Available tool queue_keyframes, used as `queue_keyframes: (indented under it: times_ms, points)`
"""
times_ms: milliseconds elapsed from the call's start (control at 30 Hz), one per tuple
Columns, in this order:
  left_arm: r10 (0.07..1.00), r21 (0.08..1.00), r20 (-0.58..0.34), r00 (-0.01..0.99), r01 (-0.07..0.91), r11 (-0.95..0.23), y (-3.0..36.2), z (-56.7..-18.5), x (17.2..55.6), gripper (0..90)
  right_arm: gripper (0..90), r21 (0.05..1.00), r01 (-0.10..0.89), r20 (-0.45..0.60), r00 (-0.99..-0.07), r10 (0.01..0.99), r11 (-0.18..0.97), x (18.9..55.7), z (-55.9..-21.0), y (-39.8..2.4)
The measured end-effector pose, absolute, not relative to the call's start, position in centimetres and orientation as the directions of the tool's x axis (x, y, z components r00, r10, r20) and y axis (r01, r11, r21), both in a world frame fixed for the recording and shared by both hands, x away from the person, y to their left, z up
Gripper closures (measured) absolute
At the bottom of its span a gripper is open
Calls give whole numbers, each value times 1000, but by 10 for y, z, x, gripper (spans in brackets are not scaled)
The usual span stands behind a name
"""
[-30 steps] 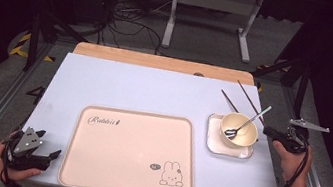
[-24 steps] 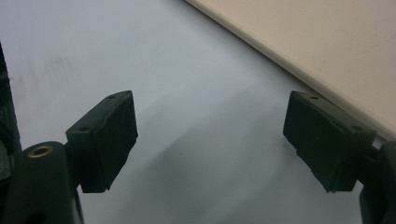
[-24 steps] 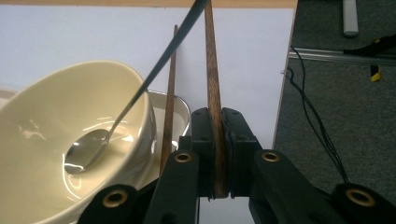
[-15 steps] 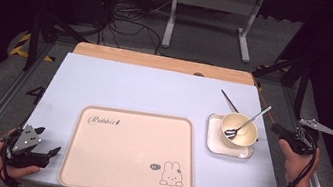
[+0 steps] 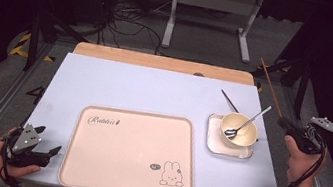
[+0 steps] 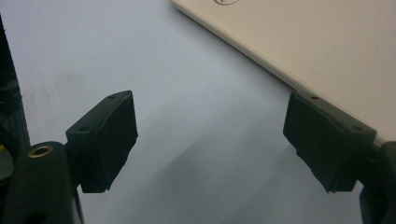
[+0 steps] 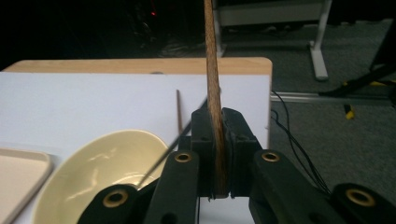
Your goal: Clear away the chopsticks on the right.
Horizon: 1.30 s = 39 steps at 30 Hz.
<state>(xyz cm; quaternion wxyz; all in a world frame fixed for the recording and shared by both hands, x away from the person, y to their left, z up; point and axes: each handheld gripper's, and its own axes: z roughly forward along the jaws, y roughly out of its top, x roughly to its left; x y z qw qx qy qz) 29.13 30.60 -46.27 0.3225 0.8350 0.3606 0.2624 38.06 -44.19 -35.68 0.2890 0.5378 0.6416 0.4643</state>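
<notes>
Dark floor, cables and a grey stand surround the pale bench (image 5: 120, 86), where a cream tray (image 5: 130, 151) lies near a yellow bowl (image 5: 239, 128) holding a whisk (image 5: 246, 124) on a small dish (image 5: 213, 136); one chopstick (image 5: 229, 101) lies behind it. At the bench's right edge the right gripper (image 7: 217, 154) has its jaws clamped on the other chopstick (image 5: 271, 86), which now points higher than a second ago. Beside the tray's near-left corner, the left gripper (image 6: 210, 135) rests with jaws wide and empty.
</notes>
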Motion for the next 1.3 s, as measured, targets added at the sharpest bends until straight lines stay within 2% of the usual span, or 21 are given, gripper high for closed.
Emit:
queue_keyframes:
  times_ms: [300,400,467,700,1300]
  points:
    - [772,738,200,603,425,-524,306,-462,289,184,846,926,377,111,-344,932,29,372,-341,-419]
    - [771,737,202,604,424,-526,307,-462,288,184,846,929,365,94,-381,920,57,368,-336,-406]
    - [773,737,203,600,426,-524,307,-462,288,184,845,929,357,70,-438,896,101,364,-332,-390]
    - [771,752,194,607,413,-514,308,-463,285,183,845,929,334,39,-517,855,159,354,-326,-363]
    - [795,763,205,572,416,-495,311,-463,284,161,845,885,301,-17,-741,671,354,339,-350,-271]
